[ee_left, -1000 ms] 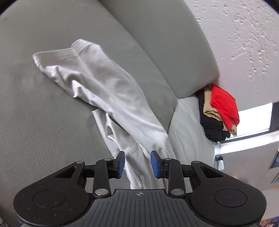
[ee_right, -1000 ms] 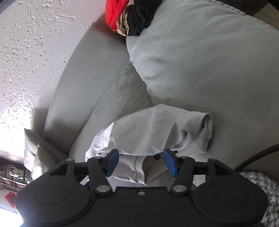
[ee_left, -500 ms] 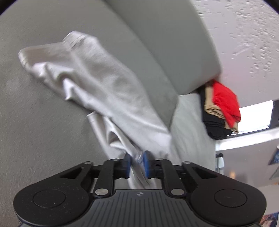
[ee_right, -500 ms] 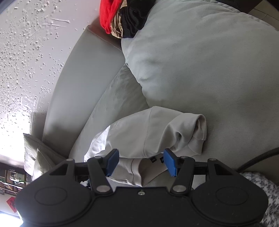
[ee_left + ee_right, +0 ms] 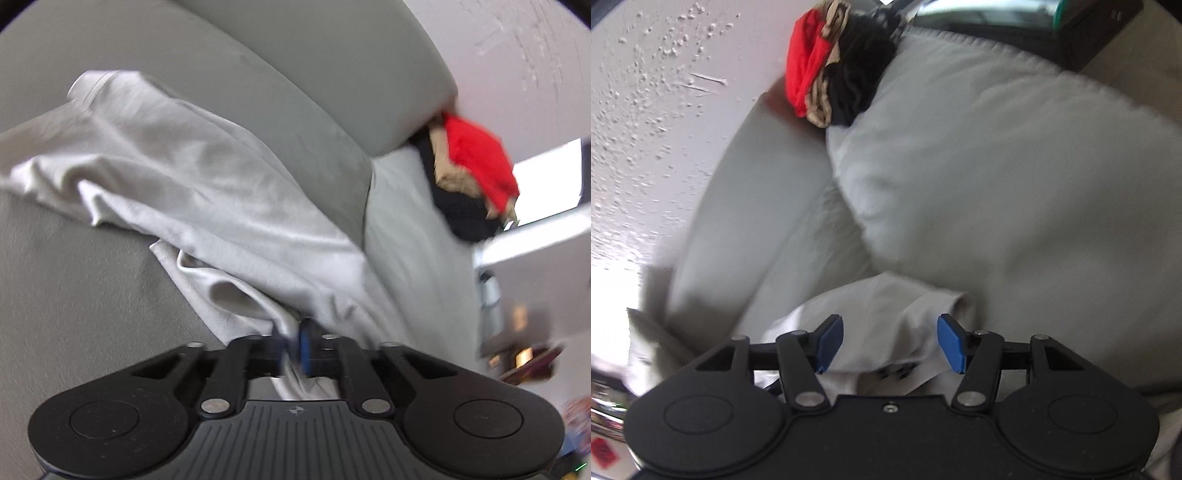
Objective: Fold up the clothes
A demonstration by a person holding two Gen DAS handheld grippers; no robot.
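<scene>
A pale grey garment [image 5: 207,192] lies crumpled across the grey sofa seat [image 5: 74,295], its cuffed end reaching to the upper left. My left gripper [image 5: 295,339] is shut on a fold of this cloth at its near edge, the blue pads pinching the fabric. In the right wrist view the same garment [image 5: 886,306] lies bunched below a large cushion, a small label showing on it. My right gripper [image 5: 890,341] hovers just over that bunch with its blue pads wide apart and nothing pinched between them.
A stack of folded clothes, red on tan on black [image 5: 476,173] [image 5: 831,62], sits at the sofa's end by the backrest [image 5: 314,66]. A big pale cushion [image 5: 1015,177] fills the right. A textured white wall [image 5: 646,110] is behind.
The left gripper's jaws closed on the garment's fold and pulled it, so the cloth has shifted and bunched. The right gripper stayed open and drifted slightly over the cloth.
</scene>
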